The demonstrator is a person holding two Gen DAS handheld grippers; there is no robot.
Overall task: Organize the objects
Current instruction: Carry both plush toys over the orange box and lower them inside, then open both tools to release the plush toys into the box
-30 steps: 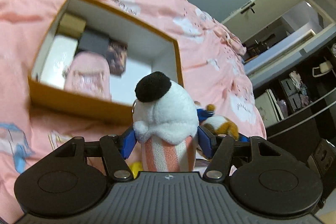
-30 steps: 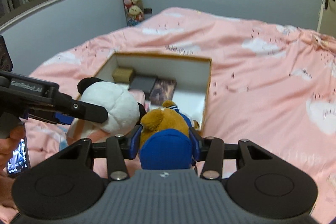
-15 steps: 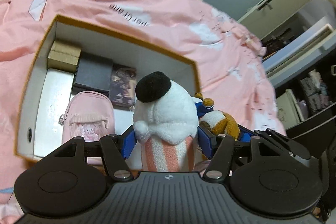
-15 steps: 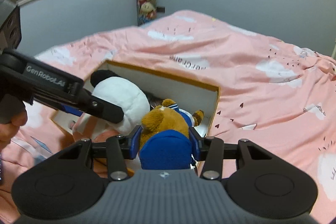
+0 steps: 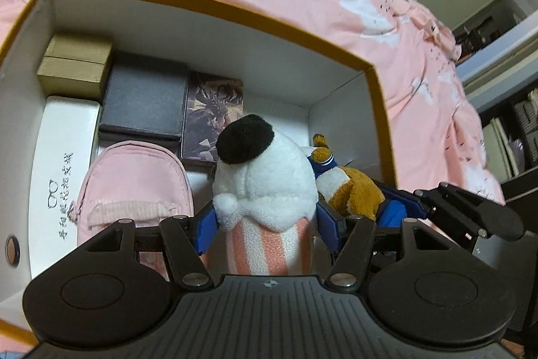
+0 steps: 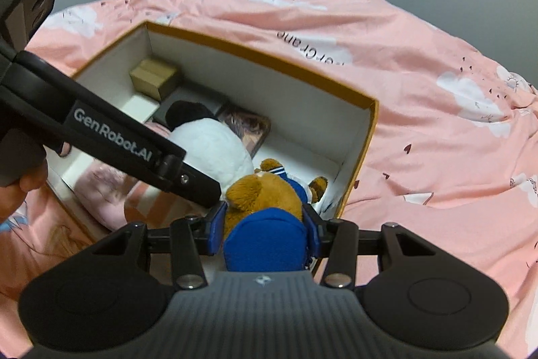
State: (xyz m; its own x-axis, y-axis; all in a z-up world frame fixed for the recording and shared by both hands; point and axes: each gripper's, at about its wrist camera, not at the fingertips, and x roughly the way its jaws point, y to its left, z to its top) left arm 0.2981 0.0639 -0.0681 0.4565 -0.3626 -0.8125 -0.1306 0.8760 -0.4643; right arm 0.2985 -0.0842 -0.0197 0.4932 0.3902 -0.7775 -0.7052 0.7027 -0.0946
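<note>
My left gripper (image 5: pixel 265 221) is shut on a white plush toy (image 5: pixel 265 177) with a black ear and a pink-striped body; the toy hangs over the open orange-rimmed box (image 5: pixel 208 2). Beside it on the right, my right gripper (image 6: pixel 264 221) is shut on a brown plush bear (image 6: pixel 265 194) in blue clothes, held over the box's (image 6: pixel 363 153) near right corner. The bear (image 5: pixel 353 187) also shows in the left wrist view, and the white toy (image 6: pixel 212 143) and the left gripper's arm show in the right wrist view.
Inside the box lie a pink pouch (image 5: pixel 134 177), a white case (image 5: pixel 64 164), a gold carton (image 5: pixel 77 66), a dark grey box (image 5: pixel 144 100) and a picture card box (image 5: pixel 213 116). The box rests on a pink bedspread (image 6: pixel 437 123). A hand (image 6: pixel 20 190) holds the left gripper.
Both grippers have moved forward and down with their toys, from in front of the box to over its inside. The box now fills far more of both views.
</note>
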